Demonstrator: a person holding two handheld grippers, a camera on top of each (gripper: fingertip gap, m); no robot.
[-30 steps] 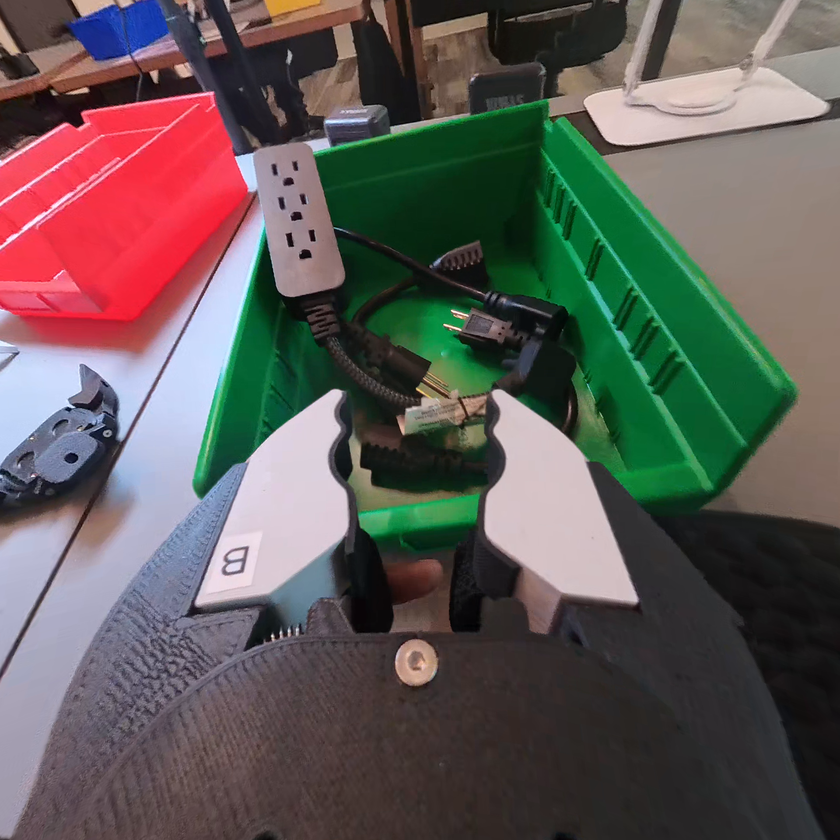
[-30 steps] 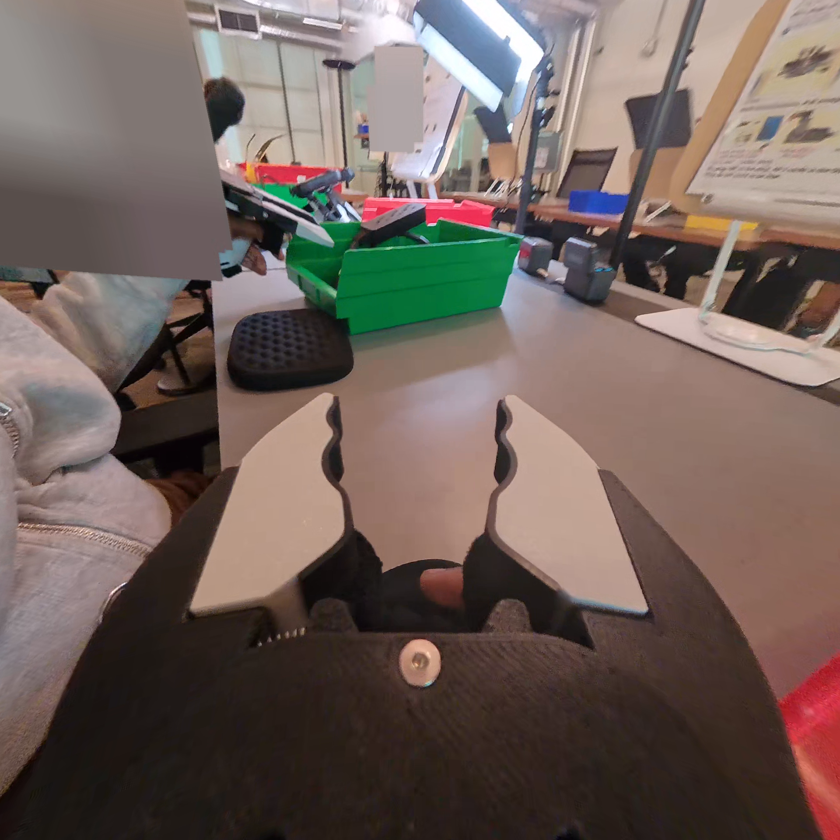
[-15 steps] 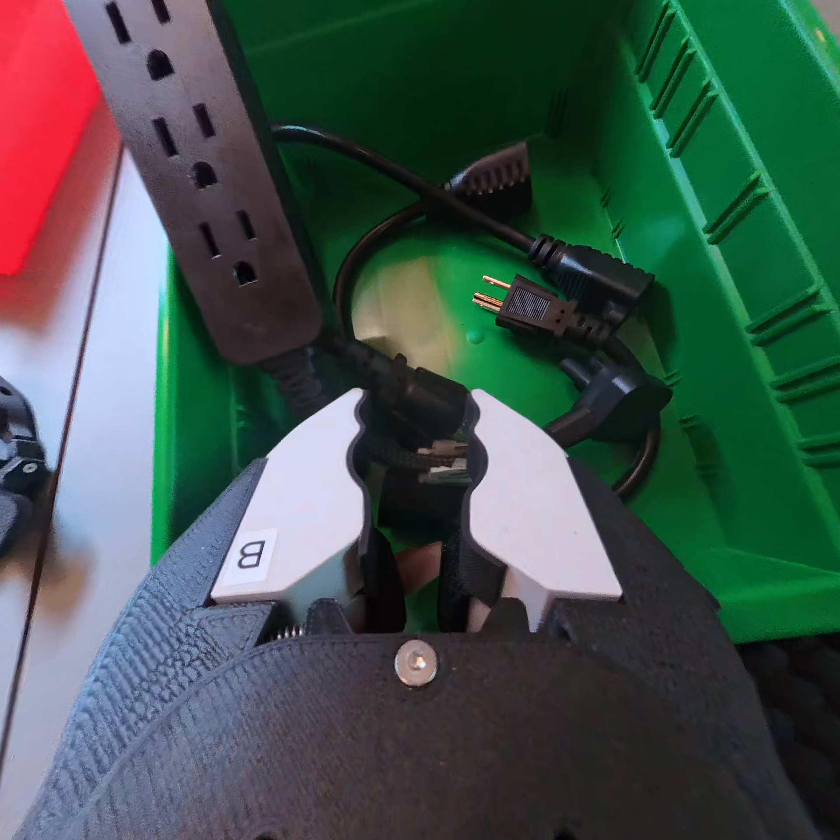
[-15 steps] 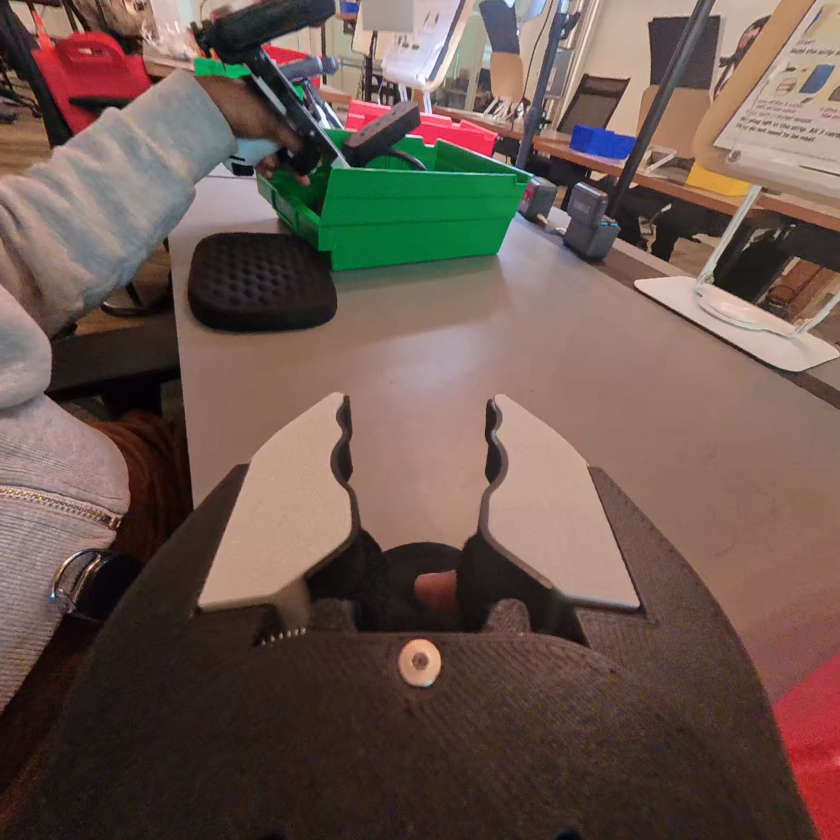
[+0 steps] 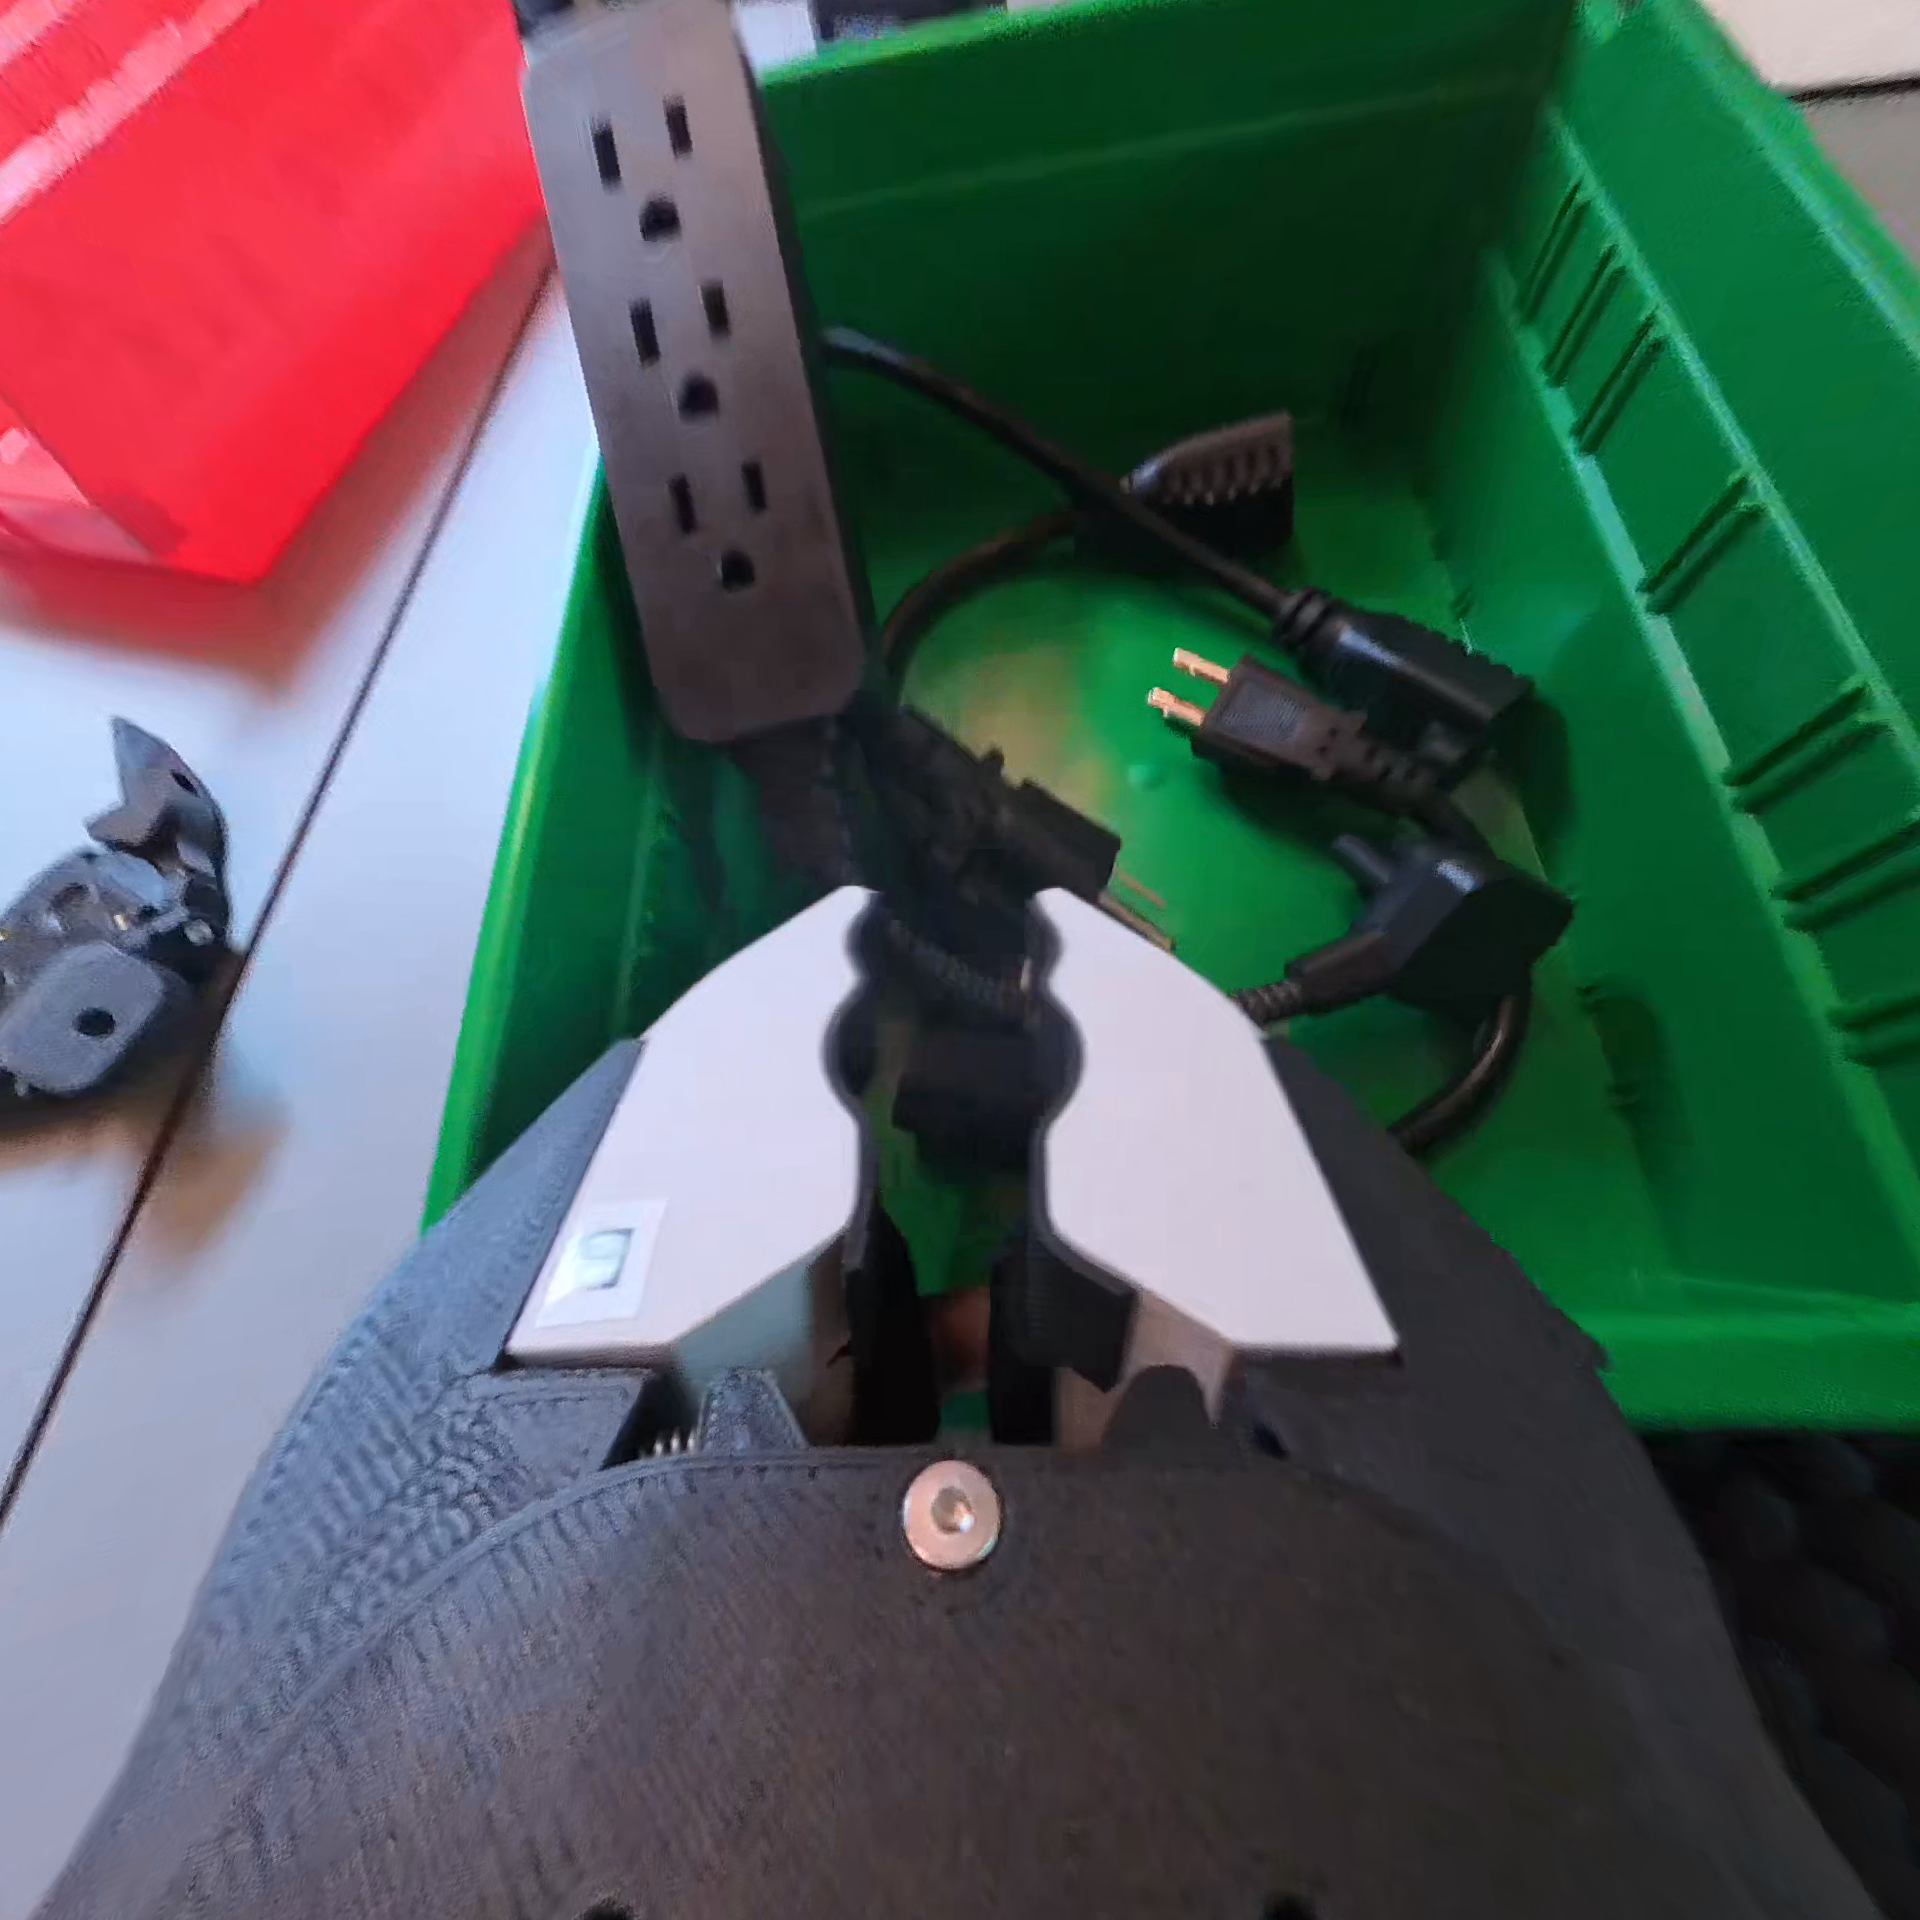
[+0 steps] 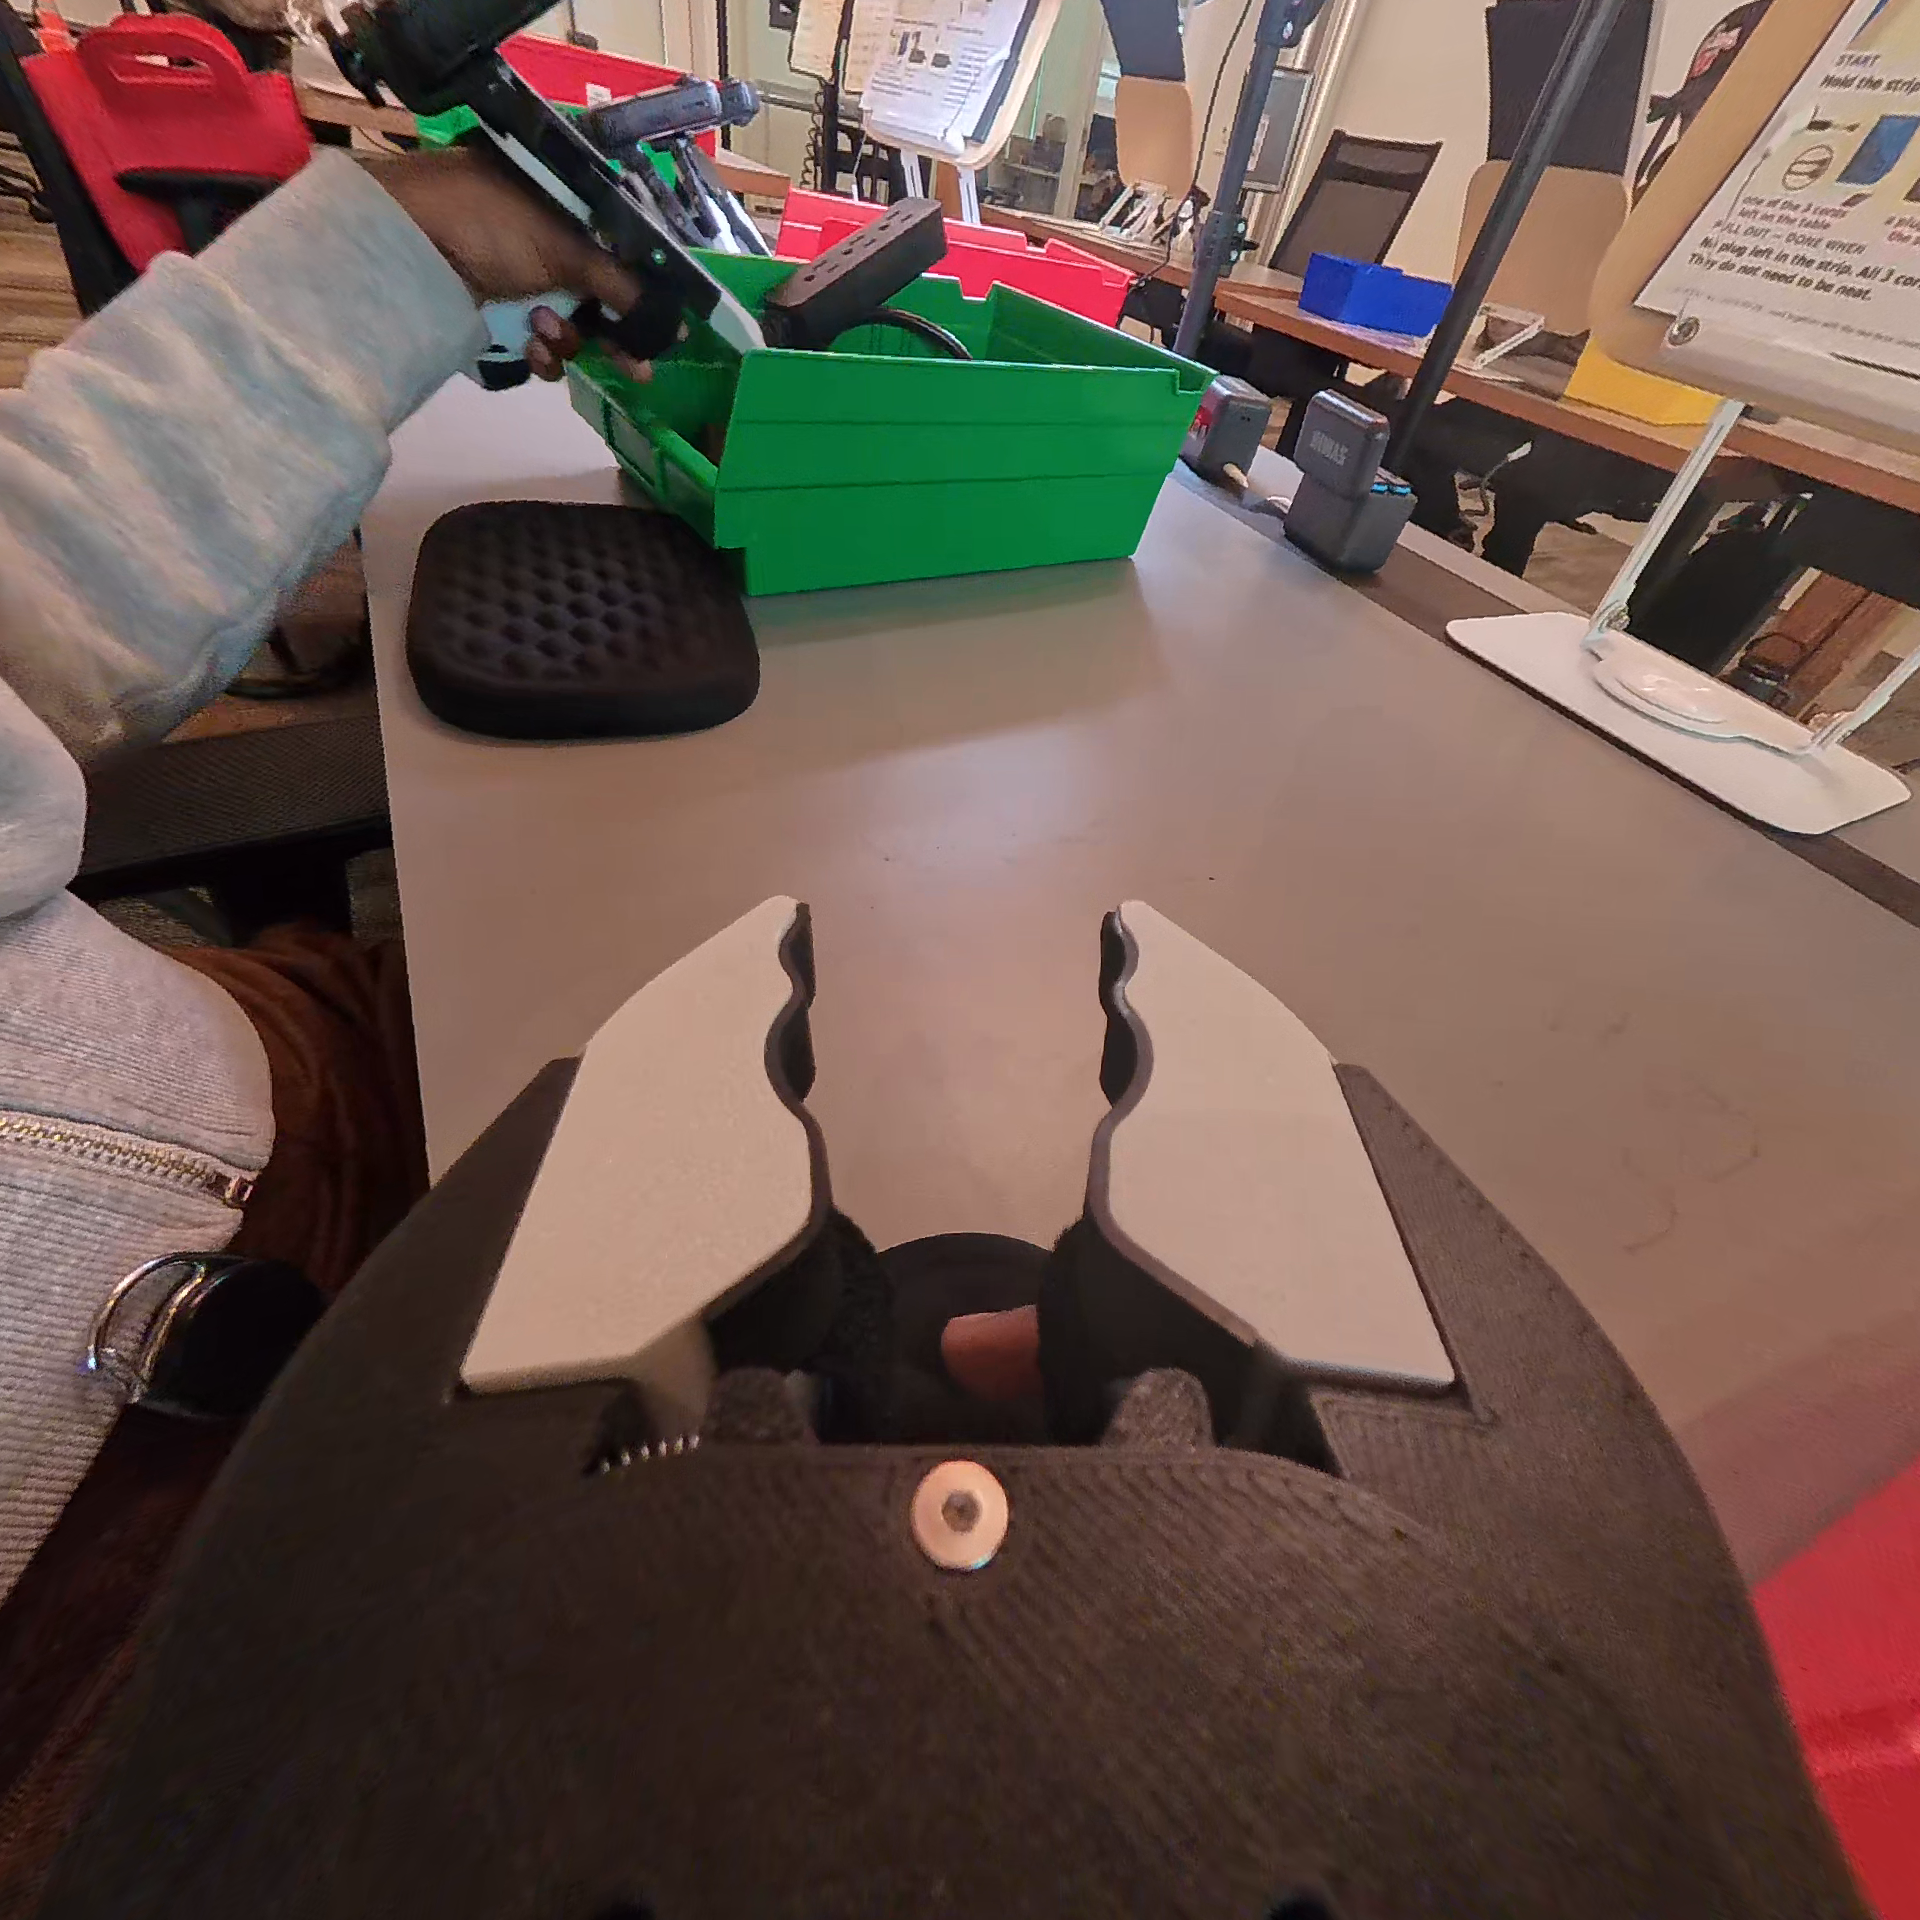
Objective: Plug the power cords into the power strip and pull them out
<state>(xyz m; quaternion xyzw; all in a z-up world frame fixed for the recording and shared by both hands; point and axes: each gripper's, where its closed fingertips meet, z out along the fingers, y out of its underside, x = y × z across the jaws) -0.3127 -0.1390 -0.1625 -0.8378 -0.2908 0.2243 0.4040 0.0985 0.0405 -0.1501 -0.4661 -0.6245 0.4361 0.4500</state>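
Note:
A black power strip (image 5: 701,395) leans on the left wall of a green bin (image 5: 1714,727), its outlets facing me. My left gripper (image 5: 951,935) is shut on the strip's braided cord (image 5: 935,966) just below the strip, with a black plug (image 5: 1018,831) lying across it. More black plugs (image 5: 1278,717) and cords lie on the bin floor. In the right wrist view the bin (image 6: 935,457) and the strip (image 6: 862,260) show far off. My right gripper (image 6: 956,925) is open and empty above the grey table (image 6: 1299,831).
A red bin (image 5: 229,270) stands left of the green bin. A black plastic part (image 5: 104,935) lies on the table at left. A black dimpled pad (image 6: 582,613) lies before the green bin. A white stand base (image 6: 1683,717) and small grey devices (image 6: 1340,488) sit at right. The left gripper's tips are roughly 45 centimeters from the right gripper's.
My left gripper has dropped into the green bin and closed on the strip's braided cord. The right gripper has stayed open over the table, its view shifting slightly.

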